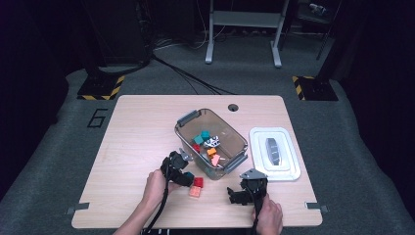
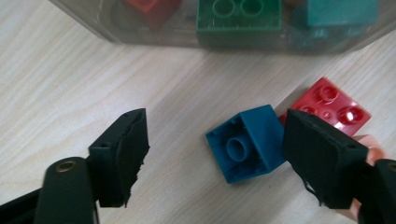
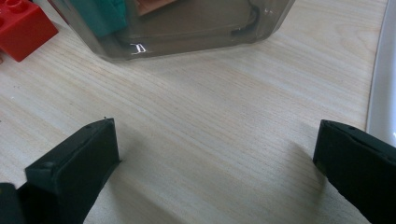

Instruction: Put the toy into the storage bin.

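In the left gripper view a blue brick (image 2: 245, 144) lies hollow side up on the wooden table (image 2: 93, 93). It sits between the jaws of my left gripper (image 2: 219, 161), close against the right-hand jaw and well apart from the other, so nothing is gripped. A red brick (image 2: 334, 105) lies just behind it. From above, the left gripper (image 1: 186, 175) is low beside the clear bin (image 1: 210, 142), by the red brick (image 1: 198, 182) and a salmon brick (image 1: 195, 192). My right gripper (image 3: 215, 163) stands wide open over bare wood; from above the right gripper (image 1: 247, 188) is near the table's front edge.
The clear bin (image 2: 154, 37) holds several bricks, among them a green one (image 2: 238, 14) and a teal one (image 2: 341, 11). A white lid (image 1: 274, 154) lies right of the bin; the lid's edge (image 3: 385, 70) shows beside my right jaw. Bare wood spreads across the table's left half.
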Available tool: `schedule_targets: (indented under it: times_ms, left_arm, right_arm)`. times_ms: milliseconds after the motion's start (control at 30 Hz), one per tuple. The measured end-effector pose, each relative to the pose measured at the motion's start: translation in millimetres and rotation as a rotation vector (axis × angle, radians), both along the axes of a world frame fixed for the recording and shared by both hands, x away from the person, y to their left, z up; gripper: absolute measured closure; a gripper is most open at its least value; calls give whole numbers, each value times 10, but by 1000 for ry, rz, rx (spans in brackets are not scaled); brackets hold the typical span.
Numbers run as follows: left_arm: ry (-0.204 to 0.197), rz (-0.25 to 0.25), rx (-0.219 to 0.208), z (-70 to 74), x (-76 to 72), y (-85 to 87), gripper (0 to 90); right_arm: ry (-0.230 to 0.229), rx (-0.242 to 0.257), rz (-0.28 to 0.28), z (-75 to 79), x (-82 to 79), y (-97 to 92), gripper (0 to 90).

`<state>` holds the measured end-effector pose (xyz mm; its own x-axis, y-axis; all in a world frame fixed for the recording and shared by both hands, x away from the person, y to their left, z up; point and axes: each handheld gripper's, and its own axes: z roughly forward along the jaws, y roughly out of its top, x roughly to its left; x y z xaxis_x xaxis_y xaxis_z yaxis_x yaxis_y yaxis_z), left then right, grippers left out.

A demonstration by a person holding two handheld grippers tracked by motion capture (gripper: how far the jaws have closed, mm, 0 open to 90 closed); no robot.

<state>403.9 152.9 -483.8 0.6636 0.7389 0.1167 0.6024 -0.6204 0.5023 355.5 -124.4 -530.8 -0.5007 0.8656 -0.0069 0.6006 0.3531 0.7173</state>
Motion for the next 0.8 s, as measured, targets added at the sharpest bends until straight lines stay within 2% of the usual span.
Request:
schedule_targets:
  times_ms: [233,400,633,800]
  left_arm:
    - [9,55,23,-12,47,255,298]
    - [0,106,-17,18,51,398,288]
    - [-35,108,-57,6,41,225,250]
    - [-48,131,-55,-58,71,165,246]
  right_arm:
    - [0,-1,0,0,0,0,0]
    - [0,-1,0,0,0,0,0]
    - [0,0,0,0,0,0,0]
    - [0,0,0,0,0,0,0]
